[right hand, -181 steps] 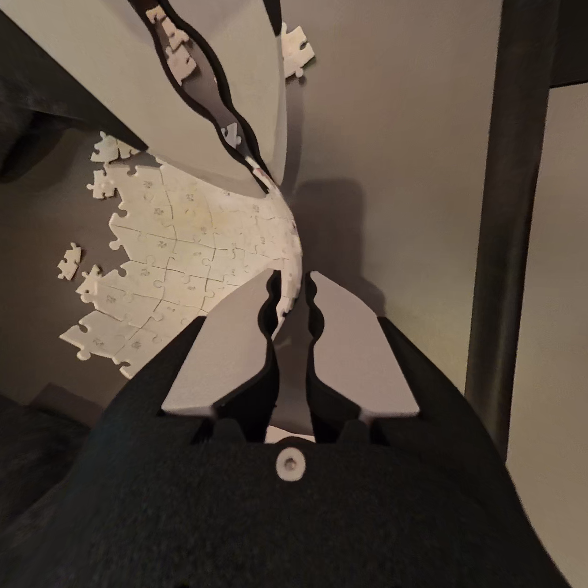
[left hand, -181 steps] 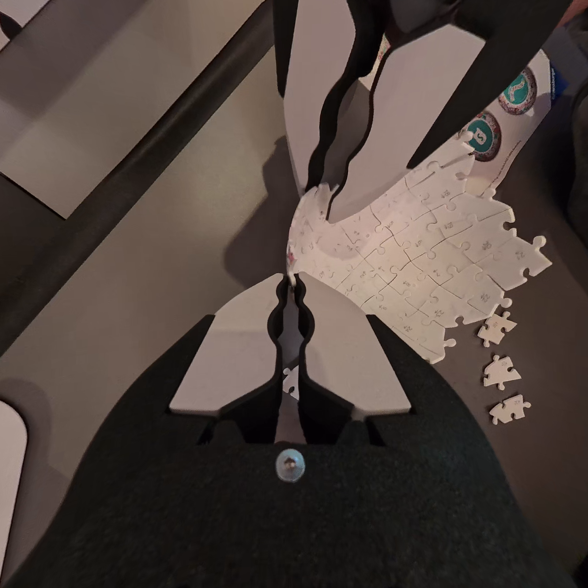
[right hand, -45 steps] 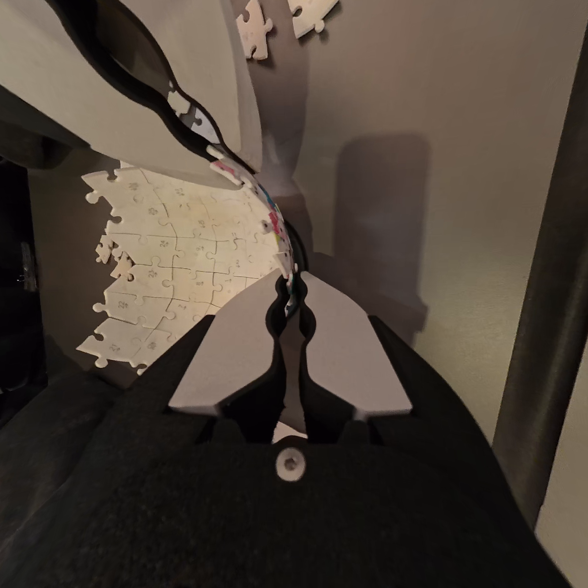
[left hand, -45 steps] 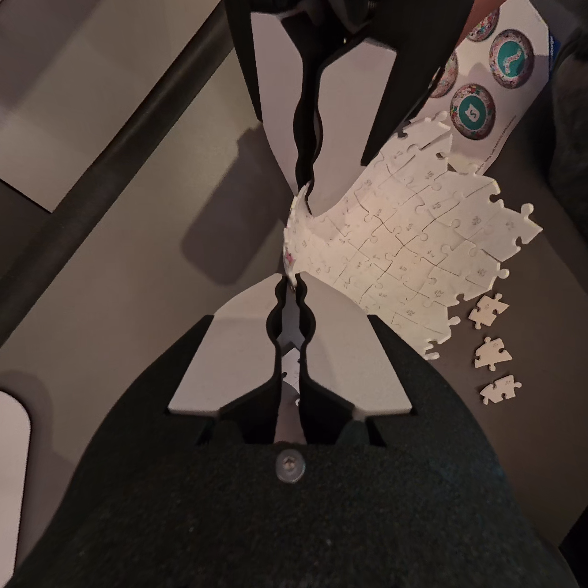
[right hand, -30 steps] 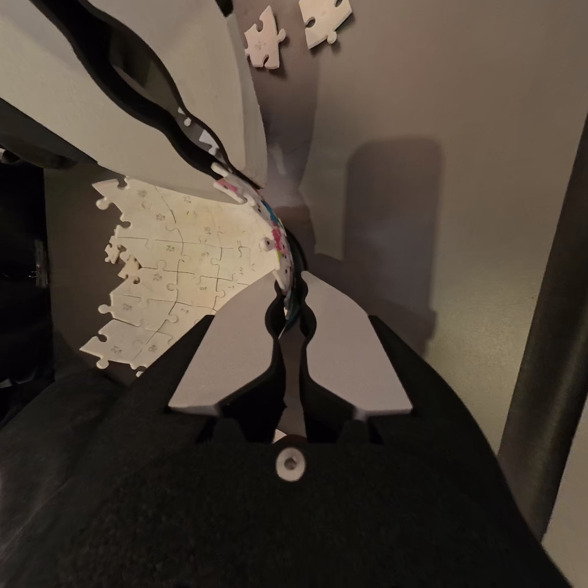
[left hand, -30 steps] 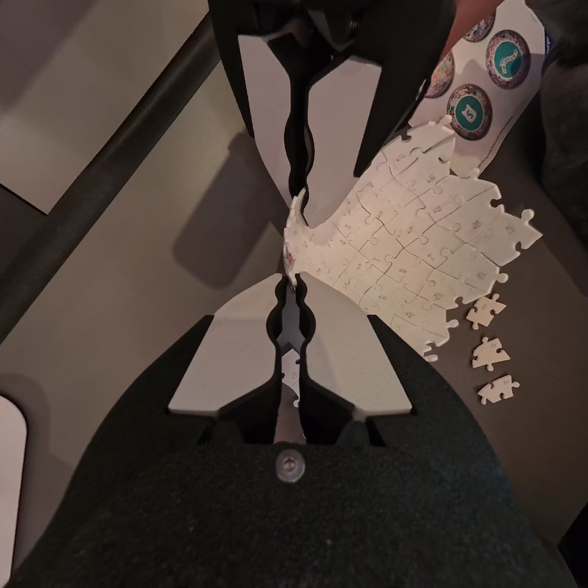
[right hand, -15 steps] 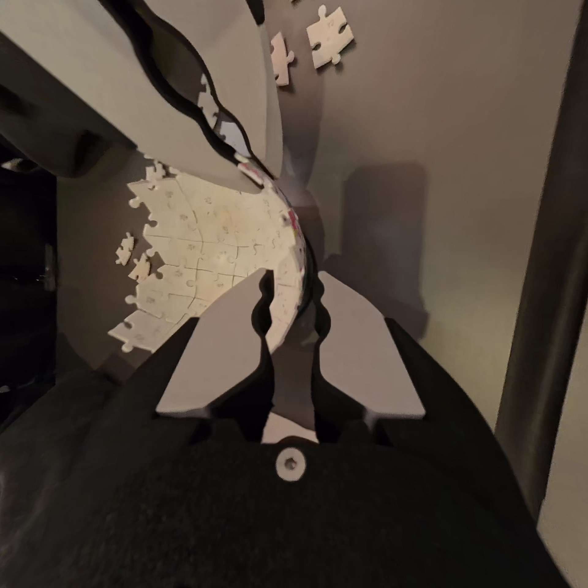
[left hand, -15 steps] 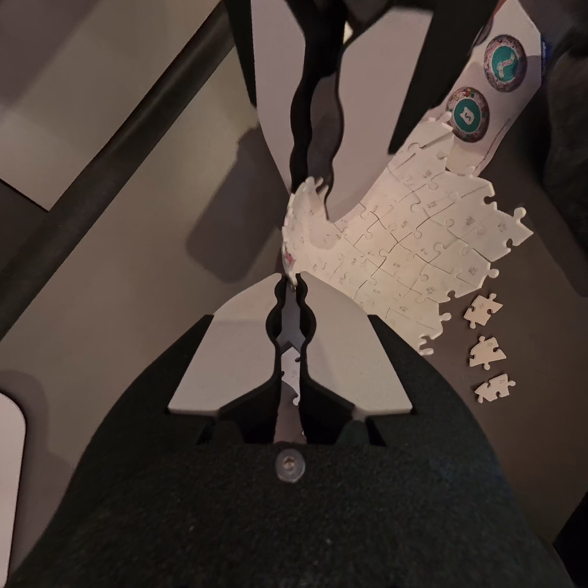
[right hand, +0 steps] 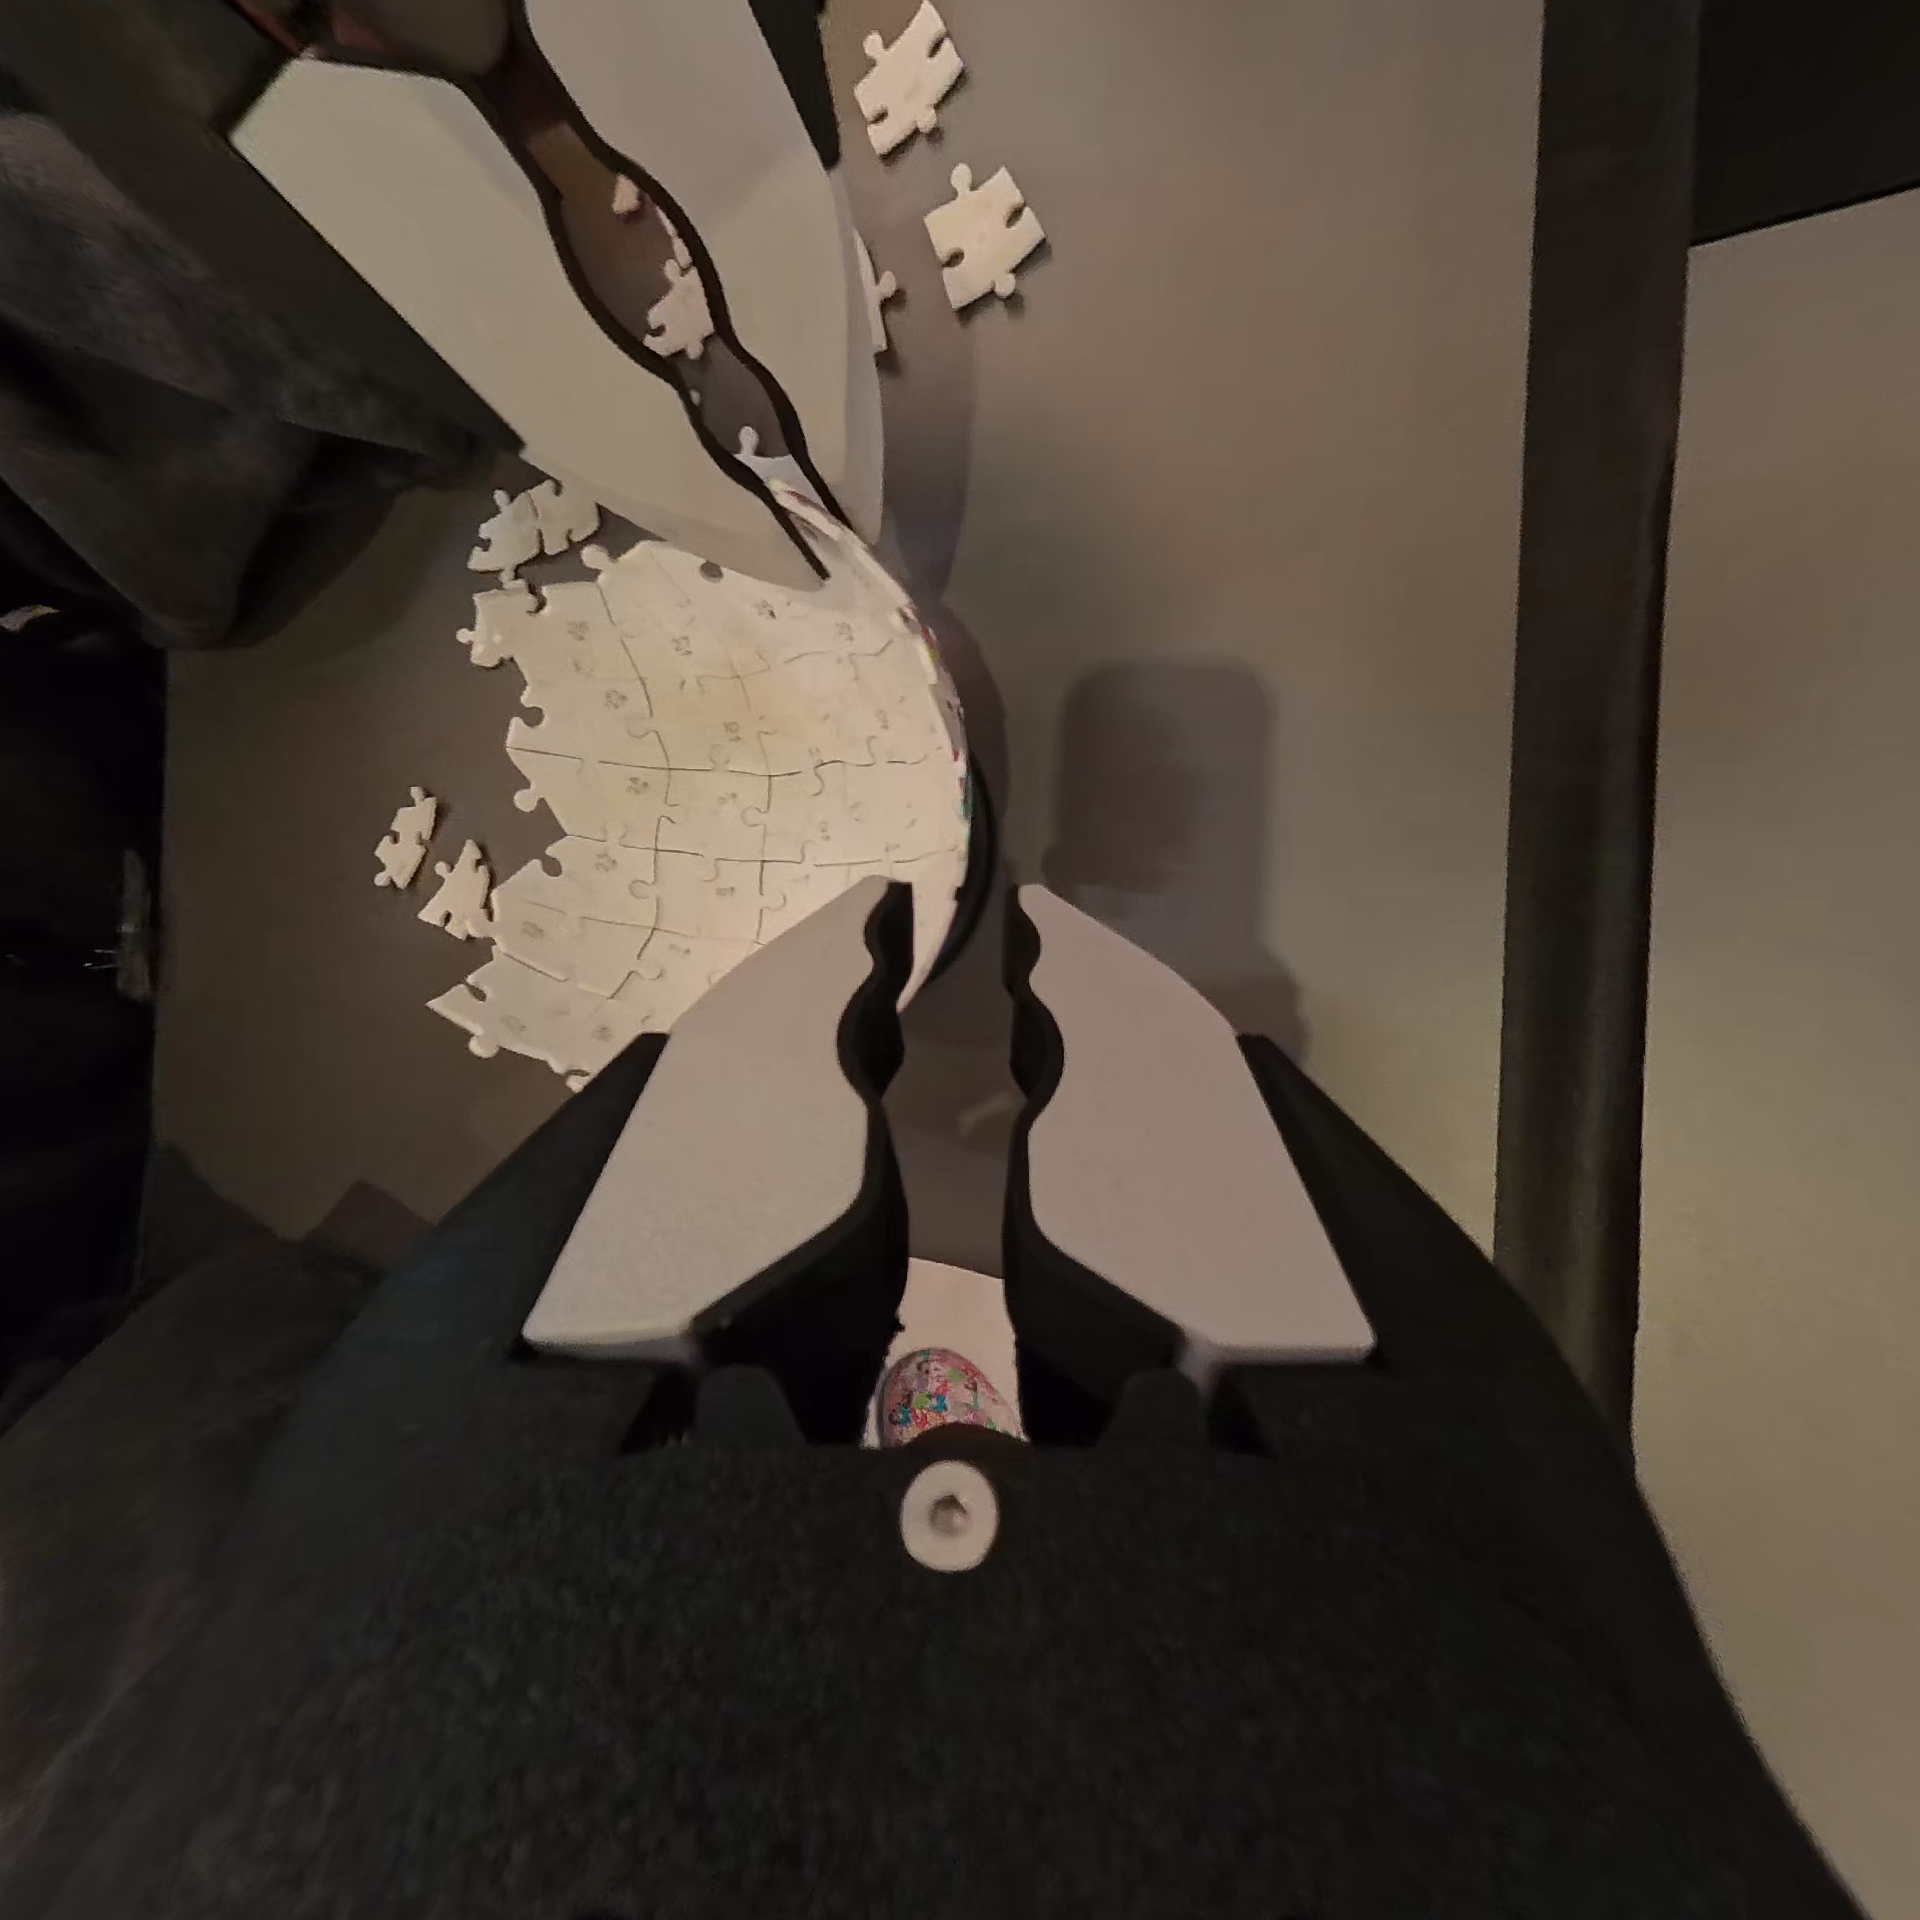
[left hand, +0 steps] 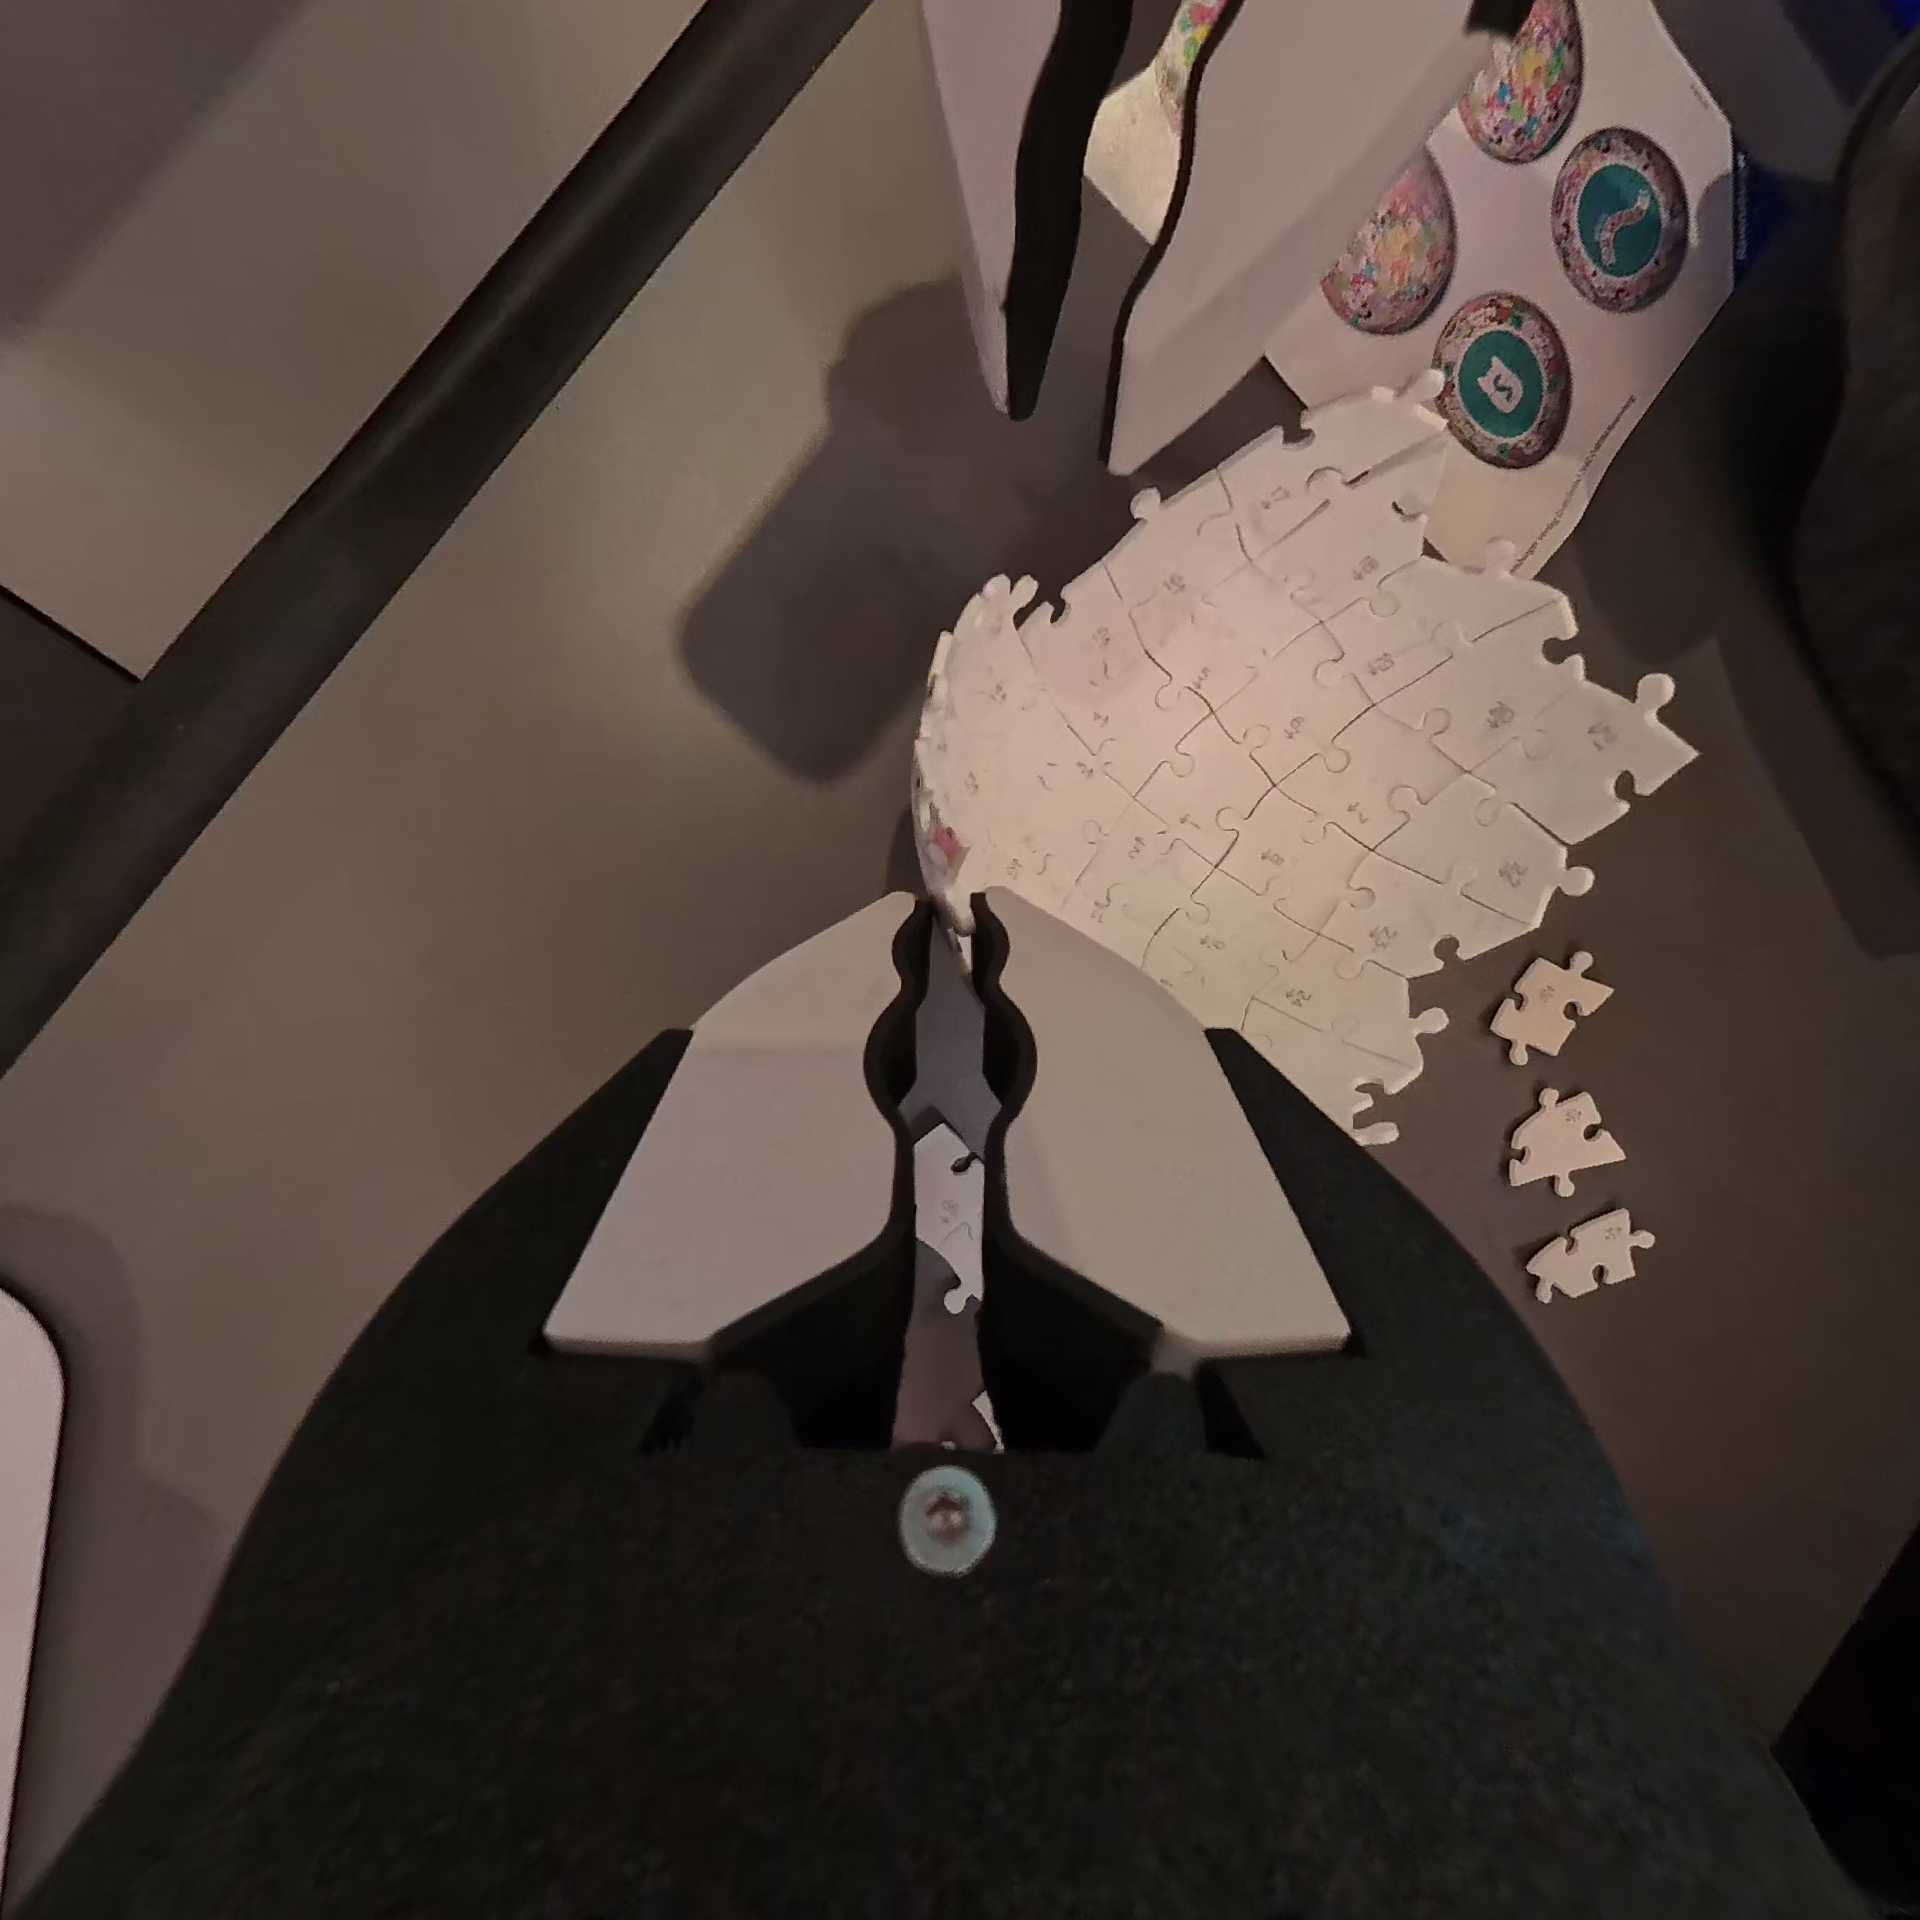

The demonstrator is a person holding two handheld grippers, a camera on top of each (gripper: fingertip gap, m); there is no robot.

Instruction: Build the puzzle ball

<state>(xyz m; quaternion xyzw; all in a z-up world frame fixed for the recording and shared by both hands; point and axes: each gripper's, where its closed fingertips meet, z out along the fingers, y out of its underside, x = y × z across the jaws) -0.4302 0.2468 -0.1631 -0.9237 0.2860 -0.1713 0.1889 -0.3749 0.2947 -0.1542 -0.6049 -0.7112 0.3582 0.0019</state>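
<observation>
In the left wrist view, the left gripper (left hand: 951,914) was clamped on the near rim of the half-built puzzle ball (left hand: 1278,790), a curved white shell with its inner face up, resting on the grey table (left hand: 468,883). Three loose pieces (left hand: 1558,1132) lay just beside the shell's right edge. A printed sheet (left hand: 1621,249) lay beyond, touching or overlapping the shell's far edge. The right gripper (left hand: 1070,416) hung above the far rim, jaws apart and holding nothing.

In the right wrist view, the right gripper (right hand: 951,914) stood open beside the shell (right hand: 727,779); its left finger overlapped the rim. The left gripper (right hand: 821,551) pinched the far edge. Two loose pieces (right hand: 945,156) lay beyond.
</observation>
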